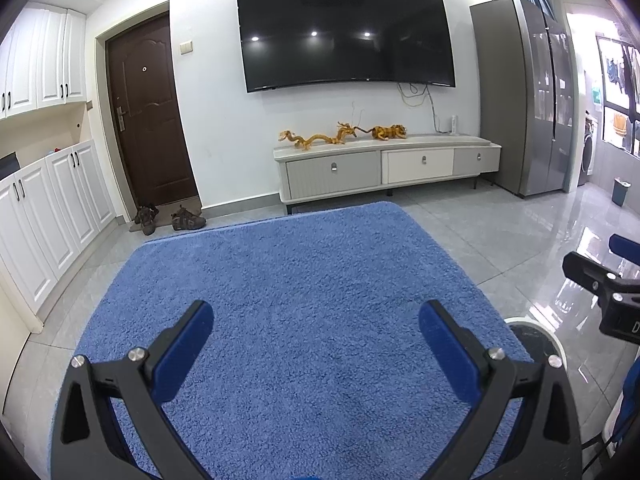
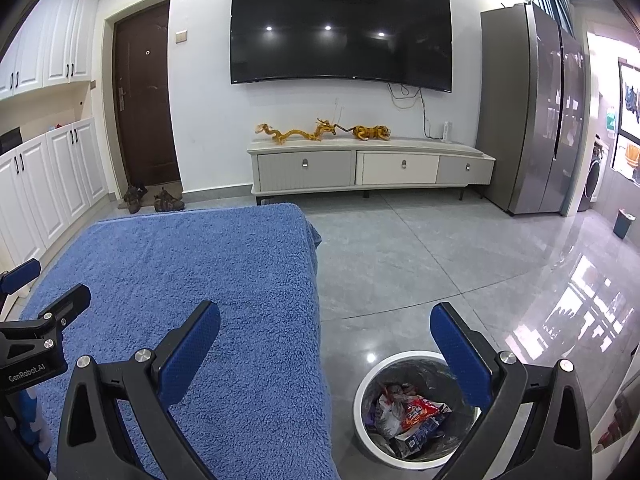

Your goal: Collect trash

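Note:
A round white trash bin (image 2: 370, 384) with a dark liner stands on the floor beside the blue-covered table (image 2: 200, 280). Inside it lie several crumpled wrappers (image 2: 416, 416), one red. My right gripper (image 2: 326, 340) hovers open over the table's right edge and the bin, with nothing between its blue pads. My left gripper (image 1: 316, 338) is open above the blue cloth (image 1: 300, 280), holding nothing. The bin's rim (image 1: 532, 326) peeks in at the right of the left wrist view. The right gripper (image 1: 600, 276) also shows there at the far right, and the left gripper (image 2: 36, 320) appears at the left edge of the right wrist view.
A grey TV cabinet (image 2: 372, 168) with golden dragon figures (image 2: 320, 132) stands against the far wall under a large TV (image 2: 340, 28). A grey fridge (image 2: 532, 112) is at right, a small blue bin (image 2: 624, 224) beyond it. White cupboards (image 1: 52, 200), a brown door and shoes (image 1: 168, 218) are at left.

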Demonstrator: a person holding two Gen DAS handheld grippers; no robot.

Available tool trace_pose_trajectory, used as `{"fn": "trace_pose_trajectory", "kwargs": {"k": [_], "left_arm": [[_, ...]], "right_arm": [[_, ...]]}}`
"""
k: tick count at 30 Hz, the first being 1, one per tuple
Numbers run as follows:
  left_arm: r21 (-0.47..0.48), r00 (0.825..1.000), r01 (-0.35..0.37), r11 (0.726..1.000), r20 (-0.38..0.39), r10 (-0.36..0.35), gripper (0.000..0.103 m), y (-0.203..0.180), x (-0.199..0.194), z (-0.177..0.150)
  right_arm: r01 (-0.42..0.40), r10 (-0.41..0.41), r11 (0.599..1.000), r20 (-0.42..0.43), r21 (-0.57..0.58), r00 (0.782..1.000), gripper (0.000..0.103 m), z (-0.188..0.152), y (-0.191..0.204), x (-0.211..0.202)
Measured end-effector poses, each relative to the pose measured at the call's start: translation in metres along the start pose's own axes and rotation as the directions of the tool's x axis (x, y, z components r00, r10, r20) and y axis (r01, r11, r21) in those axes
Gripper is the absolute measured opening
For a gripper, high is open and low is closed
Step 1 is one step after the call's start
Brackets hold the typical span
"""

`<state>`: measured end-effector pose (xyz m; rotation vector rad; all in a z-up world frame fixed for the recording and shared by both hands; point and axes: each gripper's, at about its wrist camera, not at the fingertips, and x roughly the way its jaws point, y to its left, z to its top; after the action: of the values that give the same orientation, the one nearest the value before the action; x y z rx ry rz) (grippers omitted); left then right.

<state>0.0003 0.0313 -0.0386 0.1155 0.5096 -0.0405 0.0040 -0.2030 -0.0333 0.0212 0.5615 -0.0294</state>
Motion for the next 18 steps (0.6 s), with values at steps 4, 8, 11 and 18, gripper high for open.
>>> {"fn": "trace_pose_trajectory", "kwargs": {"k": [4, 8, 11, 18], "left_arm": [[-0.006, 1.000, 0.006, 1.000, 0.004, -0.006, 0.103, 0.0007, -0.0030, -0.0012], [-0.014, 1.000, 0.011, 1.000, 0.005, -0.011, 0.103, 0.0029, -0.0045, -0.0005], [-0.018, 1.000, 0.012, 1.000, 0.006, -0.012, 0.103, 0.0062, -0.0060, 0.0008], [-0.017, 1.000, 0.010, 1.000, 0.008, -0.010, 0.103, 0.0071, -0.0083, 0.0014]], "right_arm": [[0.002, -0.002, 1.000, 0.006, -0.001, 1.000, 0.103, 0.0022, -0.0012, -0.0016], [0.008, -0.008, 1.000, 0.011, -0.002, 1.000, 0.103, 0.0039, -0.0013, -0.0033], [0.011, -0.011, 1.000, 0.018, -0.001, 1.000, 0.103, 0.0059, -0.0018, -0.0054], [0.011, -0.011, 1.000, 0.027, -0.004, 1.000, 0.103, 0.0076, -0.0007, -0.0088]]}}
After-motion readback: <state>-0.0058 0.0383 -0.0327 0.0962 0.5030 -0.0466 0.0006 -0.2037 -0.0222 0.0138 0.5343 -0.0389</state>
